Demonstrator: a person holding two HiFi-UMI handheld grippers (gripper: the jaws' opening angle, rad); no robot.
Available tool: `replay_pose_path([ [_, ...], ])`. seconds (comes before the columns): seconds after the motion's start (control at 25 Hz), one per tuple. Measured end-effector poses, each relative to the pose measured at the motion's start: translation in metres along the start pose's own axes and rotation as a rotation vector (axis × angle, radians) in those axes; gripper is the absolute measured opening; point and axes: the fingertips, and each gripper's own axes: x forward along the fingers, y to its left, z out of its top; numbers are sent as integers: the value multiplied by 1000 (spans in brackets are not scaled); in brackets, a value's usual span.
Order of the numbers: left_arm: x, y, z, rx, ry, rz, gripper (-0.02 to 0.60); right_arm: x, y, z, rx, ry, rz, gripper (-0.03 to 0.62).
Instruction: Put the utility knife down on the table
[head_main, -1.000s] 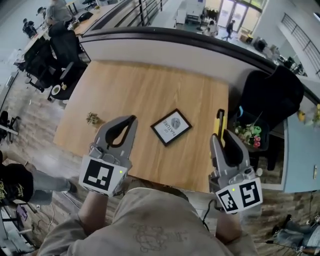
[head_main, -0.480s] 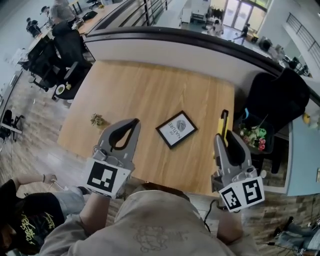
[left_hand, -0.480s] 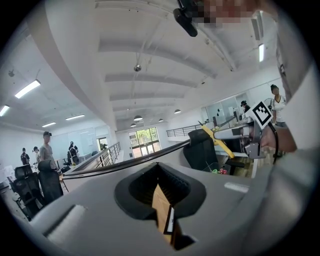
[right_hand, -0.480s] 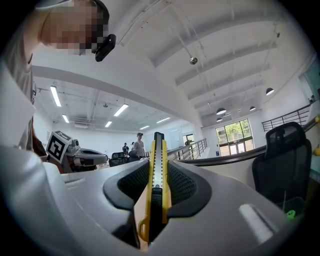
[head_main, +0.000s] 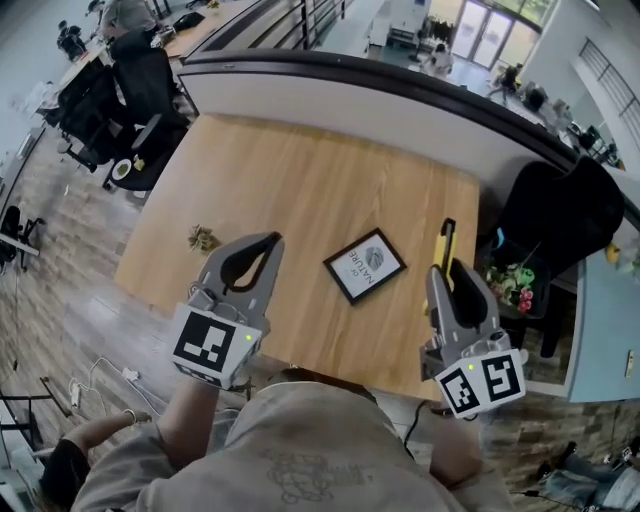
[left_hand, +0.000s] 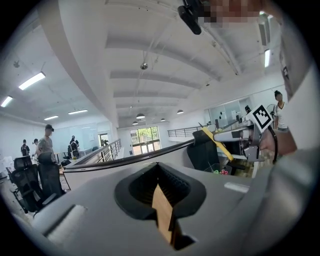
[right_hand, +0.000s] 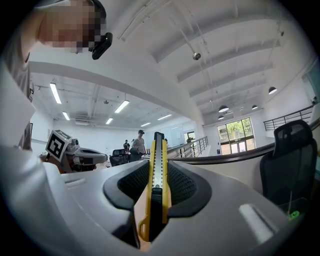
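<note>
Right claw: my right claw is pinching the utility knife; the jaws press on both of its flat sides.
Knife pose: yellow body, edge-on between the jaws, its front end poking out past the tips.
Knife location: in the air over the right side of the table, near the right edge. I see no contact with the wood.
Left claw: my left claw is pressed together with nothing in it, held over the front left of the table.
Other items: framed picture lies flat between my 2 claws; a small object sits at the left, too small to identify.
Done: knife is gripped and carried over the table.
Left: I judge 2 steps remain, lowering it to the wood, then spreading the jaws.
Progress: put-down not yet made.
</note>
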Motion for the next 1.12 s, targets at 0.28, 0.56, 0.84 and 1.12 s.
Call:
replay_pose_path([
  [0.28, 38, 41, -10, 36, -12, -5, 2, 76, -13, -12, -96, 103, 8, 124],
  [0.56, 81, 96, -46, -20, 15, 86, 2, 181, -30, -55, -107, 228, 20, 124],
  [0.84, 121, 128, -106, -134, 103, 71, 2, 269, -40, -143, -51, 385, 28, 124],
  [1.12, 157, 144, -175, -178, 221, 48, 2, 319, -55, -249, -31, 571, 33, 124],
])
